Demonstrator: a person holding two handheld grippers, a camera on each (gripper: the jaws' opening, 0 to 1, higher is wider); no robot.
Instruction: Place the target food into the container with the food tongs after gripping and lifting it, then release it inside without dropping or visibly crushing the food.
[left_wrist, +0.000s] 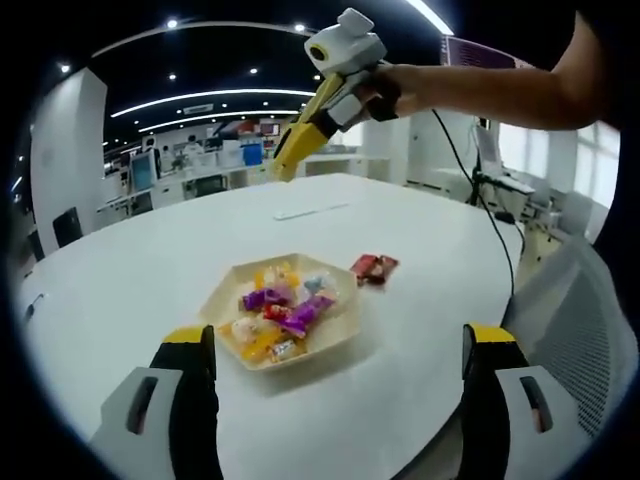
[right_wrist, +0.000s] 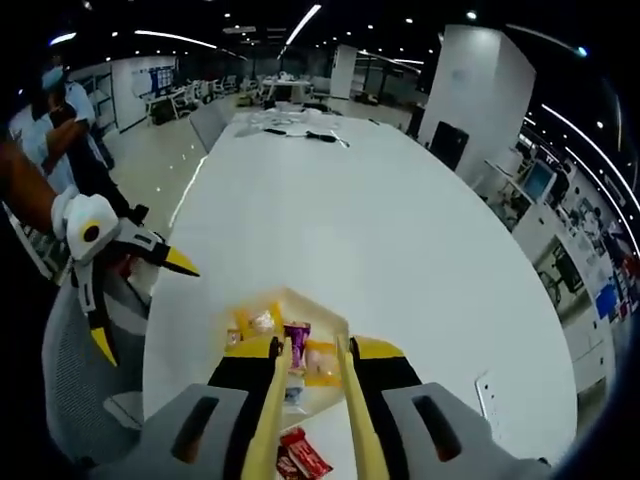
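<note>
The white table (left_wrist: 200, 250) carries a hexagonal container (left_wrist: 345, 325) of wrapped sweets (left_wrist: 285, 310); the target food, a red packet (left_wrist: 373, 266), lies on the table just beside it. The left gripper (left_wrist: 335, 350) stands wide and empty. The right gripper (right_wrist: 312, 385) holds yellow tongs (right_wrist: 350, 400), tips apart above the container. Risks: excessive squeeze crushes the packet; a shallow grip on its slick wrapper drops it short of the rim.

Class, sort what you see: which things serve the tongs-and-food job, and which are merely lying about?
For the job: food tongs, right gripper holding them, hexagonal tray, wrapped sweets, red packets.

Lying about: white strip, grey mesh chair, dark items at the table's far end.
</note>
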